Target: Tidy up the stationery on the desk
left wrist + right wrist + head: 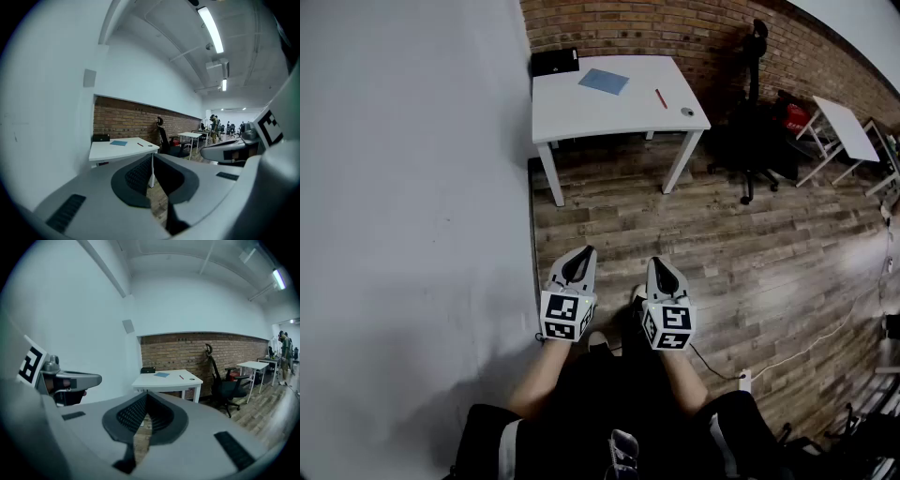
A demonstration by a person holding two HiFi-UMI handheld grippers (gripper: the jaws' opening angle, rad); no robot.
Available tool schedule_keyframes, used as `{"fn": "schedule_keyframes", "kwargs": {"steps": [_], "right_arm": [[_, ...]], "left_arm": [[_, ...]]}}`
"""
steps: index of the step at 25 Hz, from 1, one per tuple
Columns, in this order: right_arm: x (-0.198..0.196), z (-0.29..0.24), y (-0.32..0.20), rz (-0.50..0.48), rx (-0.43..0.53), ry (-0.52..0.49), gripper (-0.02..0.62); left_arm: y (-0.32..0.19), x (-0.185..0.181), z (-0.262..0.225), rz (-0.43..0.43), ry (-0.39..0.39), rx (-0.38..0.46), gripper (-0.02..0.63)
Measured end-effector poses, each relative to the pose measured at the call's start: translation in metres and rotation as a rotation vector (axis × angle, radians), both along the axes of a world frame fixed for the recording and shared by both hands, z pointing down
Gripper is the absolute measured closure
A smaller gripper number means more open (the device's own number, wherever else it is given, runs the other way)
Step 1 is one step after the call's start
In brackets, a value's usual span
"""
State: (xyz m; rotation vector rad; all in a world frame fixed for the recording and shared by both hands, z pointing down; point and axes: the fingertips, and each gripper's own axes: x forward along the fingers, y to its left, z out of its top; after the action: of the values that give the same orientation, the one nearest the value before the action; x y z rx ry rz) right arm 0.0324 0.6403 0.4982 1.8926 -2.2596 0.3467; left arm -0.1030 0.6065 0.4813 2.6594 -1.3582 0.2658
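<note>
Room: bare wood floor (750,244), brick wall (675,28) at the back, plain white wall on the left. A white desk (581,117) stood against the brick, well ahead of the person.
Desk top: a black box (555,62) sat at the desk's back left corner, with a blue sheet (604,82) just right of it. A red pen (661,98) lay further right, and a small grey round thing (687,112) sat near the desk's front right corner. All four lay apart from each other.
Left claw: the left gripper (581,262) was pinched shut with nothing between the pads, held low and well short of the desk.
Right claw: the right gripper (664,272) was the same, closed and empty, just beside the left one.
Stage: my guess is nothing had started yet, since every item looked untouched.
Risk, walk-up: a black office chair (750,122) stood just right of the desk, and a cable (806,347) trailed over the floor well in front of the desk. Either could snag a foot or an elbow.
Risk, pen: arriving with closed jaws would shove it instead of grabbing it, and I'd expect it to roll off the desk's front edge.
Risk, sheet: it's thin and flat, so the jaws would probably scrape it, crumple it or slide it into the box.
Risk, round thing: it sat close to the desk's edge, so one nudge and it drops.
Unclear: what the round thing was, way too small to tell.
</note>
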Motion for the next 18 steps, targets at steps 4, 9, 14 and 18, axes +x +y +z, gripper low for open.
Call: {"fn": "schedule_keyframes", "kwargs": {"steps": [4,9,14,18], "right_arm": [[-0.002,-0.004,0.007,-0.007,0.017,-0.017,0.574],[-0.001,-0.001,0.007,0.018,0.012,-0.055,0.572],[0.006,0.000,0.009,0.020,0.007,-0.053,0.571],[0.008,0.003,0.005,0.014,-0.003,-0.071,0.571]], "left_arm": [[0.008,-0.001,-0.002,-0.001,-0.002,0.000,0.581],[0.013,-0.007,0.002,-0.006,0.000,-0.008,0.581],[0.015,-0.006,0.004,-0.013,0.001,-0.017,0.581],[0.012,-0.002,0.005,-0.012,0.003,-0.018,0.581]]}}
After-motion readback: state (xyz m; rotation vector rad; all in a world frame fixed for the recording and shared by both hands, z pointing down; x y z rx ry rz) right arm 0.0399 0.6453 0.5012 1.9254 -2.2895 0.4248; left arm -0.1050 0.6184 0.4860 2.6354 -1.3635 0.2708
